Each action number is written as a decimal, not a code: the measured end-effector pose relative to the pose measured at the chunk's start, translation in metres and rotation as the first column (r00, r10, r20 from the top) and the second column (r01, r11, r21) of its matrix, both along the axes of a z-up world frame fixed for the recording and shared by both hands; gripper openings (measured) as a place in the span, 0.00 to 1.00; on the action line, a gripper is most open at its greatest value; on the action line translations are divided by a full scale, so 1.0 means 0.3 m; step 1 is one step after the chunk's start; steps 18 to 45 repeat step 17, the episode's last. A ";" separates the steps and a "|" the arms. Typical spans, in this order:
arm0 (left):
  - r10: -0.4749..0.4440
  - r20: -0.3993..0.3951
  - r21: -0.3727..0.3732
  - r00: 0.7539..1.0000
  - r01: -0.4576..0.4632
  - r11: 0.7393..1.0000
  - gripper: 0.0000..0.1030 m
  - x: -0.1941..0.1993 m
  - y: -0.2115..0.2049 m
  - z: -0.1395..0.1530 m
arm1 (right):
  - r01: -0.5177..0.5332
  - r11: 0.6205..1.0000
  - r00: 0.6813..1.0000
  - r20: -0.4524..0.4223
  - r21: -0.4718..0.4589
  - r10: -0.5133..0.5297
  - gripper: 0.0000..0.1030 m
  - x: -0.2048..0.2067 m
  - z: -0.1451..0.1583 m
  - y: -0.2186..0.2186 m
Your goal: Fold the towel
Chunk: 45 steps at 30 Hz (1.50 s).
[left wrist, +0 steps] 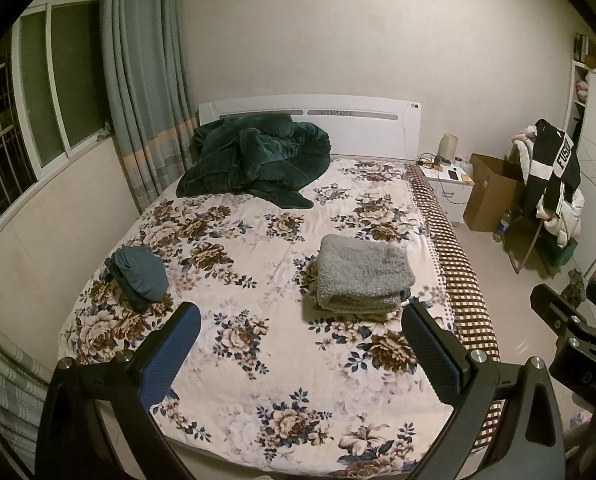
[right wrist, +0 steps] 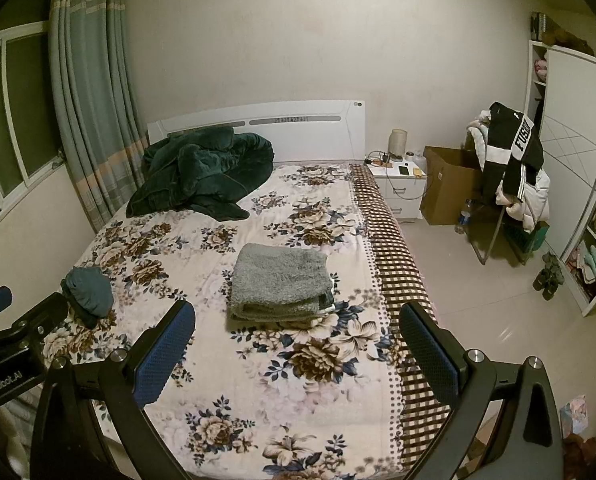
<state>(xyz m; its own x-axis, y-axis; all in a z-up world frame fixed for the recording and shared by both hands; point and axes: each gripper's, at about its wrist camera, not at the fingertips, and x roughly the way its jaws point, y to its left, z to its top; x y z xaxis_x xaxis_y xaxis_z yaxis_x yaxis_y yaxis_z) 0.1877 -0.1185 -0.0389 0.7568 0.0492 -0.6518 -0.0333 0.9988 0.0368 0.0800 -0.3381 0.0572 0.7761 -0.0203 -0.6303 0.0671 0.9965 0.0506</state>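
Note:
A grey towel lies folded into a thick rectangle on the floral bed sheet, right of the bed's middle. My left gripper hovers above the bed's foot, open, nothing between its blue pads. My right gripper is open too and empty, held back from the towel. Each view catches the other gripper's black body at its edge: the right one, the left one.
A small dark teal bundle sits near the bed's left side. A dark green blanket is heaped by the headboard. Right of the bed: a nightstand, a cardboard box, a chair with clothes, a wardrobe.

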 end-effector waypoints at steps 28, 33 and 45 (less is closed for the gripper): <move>0.007 0.000 -0.007 1.000 -0.007 1.000 1.00 0.015 0.008 0.039 | 0.005 1.000 1.000 -0.004 0.002 -0.005 1.00 -0.008 -0.004 0.009; 0.007 0.000 -0.007 1.000 -0.007 1.000 1.00 0.015 0.008 0.039 | 0.005 1.000 1.000 -0.004 0.002 -0.005 1.00 -0.008 -0.004 0.009; 0.007 0.000 -0.007 1.000 -0.007 1.000 1.00 0.015 0.008 0.039 | 0.005 1.000 1.000 -0.004 0.002 -0.005 1.00 -0.008 -0.004 0.009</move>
